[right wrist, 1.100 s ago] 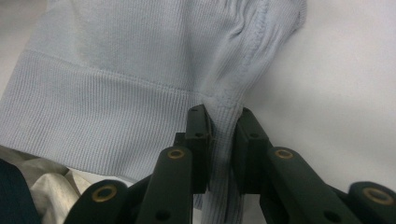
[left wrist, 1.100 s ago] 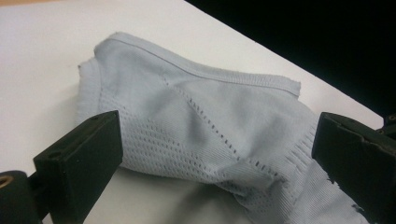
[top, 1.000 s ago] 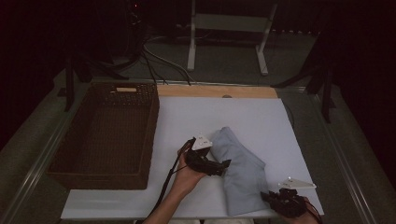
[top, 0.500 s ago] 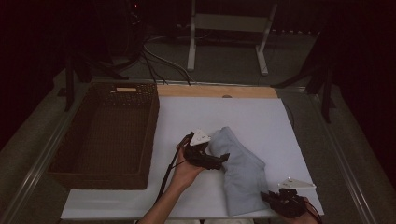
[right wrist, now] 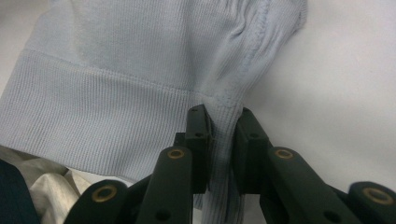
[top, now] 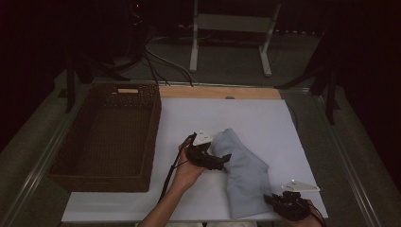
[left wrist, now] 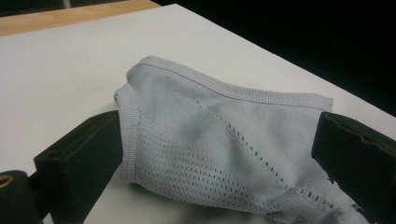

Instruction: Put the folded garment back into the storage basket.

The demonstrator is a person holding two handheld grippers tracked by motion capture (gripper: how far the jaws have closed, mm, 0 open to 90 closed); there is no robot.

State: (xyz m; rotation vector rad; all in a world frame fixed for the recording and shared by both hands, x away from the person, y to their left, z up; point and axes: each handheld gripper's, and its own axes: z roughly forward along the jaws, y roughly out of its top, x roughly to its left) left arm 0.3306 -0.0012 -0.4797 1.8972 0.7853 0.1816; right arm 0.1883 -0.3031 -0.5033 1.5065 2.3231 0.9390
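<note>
Left tongs (top: 226, 160) level, astride garment (top: 243, 177)

Each hand carries a black two-jaw gripper: the left gripper (top: 226, 160) and right gripper (top: 269, 200) both have a pale grey three-cornered plate on top and a thin black trailing cable. Blocky matte black jaws hang on linkage arms with brass-coloured pivot rings. The forearms are bare, with no sleeve at the wrist.

Pretty dim room, most of the light lands on the white table top (top: 255, 118), which has a bare wooden strip (top: 217, 92) along its far edge. Behind it there's a grey floor (top: 227, 61) with a white metal stand (top: 231, 28) and some loose cables (top: 161, 59), then darkness.
</note>
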